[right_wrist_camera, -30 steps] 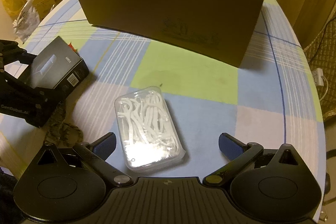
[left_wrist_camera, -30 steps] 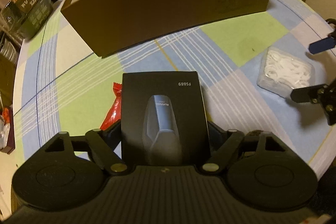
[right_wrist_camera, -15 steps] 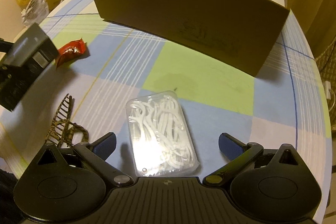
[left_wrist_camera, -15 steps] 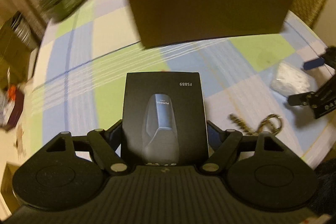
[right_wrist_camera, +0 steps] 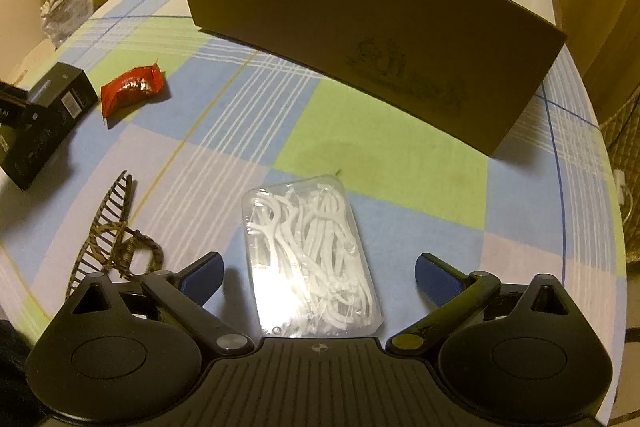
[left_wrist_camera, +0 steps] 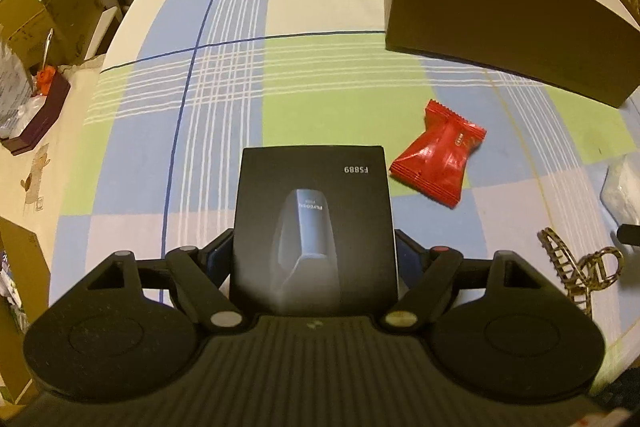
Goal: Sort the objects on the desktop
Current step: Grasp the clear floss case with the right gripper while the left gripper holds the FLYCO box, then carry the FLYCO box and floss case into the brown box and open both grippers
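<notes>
The black carton (left_wrist_camera: 316,227) has swung left across the table since a second ago, the left gripper (left_wrist_camera: 316,259) clamped on its sides and carrying it clear of the red snack packet (left_wrist_camera: 438,153) it earlier covered; the open cardboard box (left_wrist_camera: 500,11), formerly dead ahead in the left wrist view, now sits at far right. The right gripper (right_wrist_camera: 318,277), jaws closing, straddles the clear case of floss picks (right_wrist_camera: 312,259) lying on the checked tablecloth (right_wrist_camera: 380,155), pads not yet touching it; a brown hair claw (right_wrist_camera: 108,231) lies just left of it, the cardboard box beyond. The sorting appears to be at its pick-up stage; next, seemingly, the right pads must meet the case's long sides squarely, and the carton needs a setting-down place.
</notes>
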`<move>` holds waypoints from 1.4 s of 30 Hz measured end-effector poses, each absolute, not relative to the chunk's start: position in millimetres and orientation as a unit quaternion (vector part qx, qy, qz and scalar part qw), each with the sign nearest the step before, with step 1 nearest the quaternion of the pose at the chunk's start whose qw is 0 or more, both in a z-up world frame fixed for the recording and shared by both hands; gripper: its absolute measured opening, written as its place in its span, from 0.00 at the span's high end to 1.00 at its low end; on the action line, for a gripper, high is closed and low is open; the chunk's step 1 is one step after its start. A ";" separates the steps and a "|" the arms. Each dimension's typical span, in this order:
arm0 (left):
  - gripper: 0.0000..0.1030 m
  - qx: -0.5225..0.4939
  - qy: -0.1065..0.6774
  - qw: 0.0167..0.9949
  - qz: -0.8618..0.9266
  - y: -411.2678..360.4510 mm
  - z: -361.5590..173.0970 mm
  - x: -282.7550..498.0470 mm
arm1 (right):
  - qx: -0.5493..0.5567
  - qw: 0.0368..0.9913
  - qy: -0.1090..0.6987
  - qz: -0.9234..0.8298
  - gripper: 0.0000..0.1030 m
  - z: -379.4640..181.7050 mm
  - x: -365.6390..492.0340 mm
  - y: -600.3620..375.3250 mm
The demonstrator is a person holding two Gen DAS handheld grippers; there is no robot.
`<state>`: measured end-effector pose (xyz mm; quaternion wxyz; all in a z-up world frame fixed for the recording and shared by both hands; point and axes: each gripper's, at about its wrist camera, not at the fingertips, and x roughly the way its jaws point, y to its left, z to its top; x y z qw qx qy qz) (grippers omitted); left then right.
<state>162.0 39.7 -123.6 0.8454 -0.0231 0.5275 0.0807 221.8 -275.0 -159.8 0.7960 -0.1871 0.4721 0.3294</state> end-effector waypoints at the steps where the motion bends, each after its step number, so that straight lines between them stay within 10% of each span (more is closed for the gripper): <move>1: 0.24 -0.023 0.529 0.844 0.078 41.0 -125.7 163.3 | -0.190 0.795 0.472 0.330 0.18 -160.5 221.5 -274.3; 10: 0.25 -0.019 0.530 0.846 0.061 47.2 -140.0 167.3 | -0.187 0.797 0.465 0.336 0.46 -157.6 221.9 -269.2; 42: 0.26 0.027 0.397 0.917 -0.031 8.3 -16.9 235.3 | -0.068 0.854 0.400 0.327 0.47 -56.6 286.7 -278.8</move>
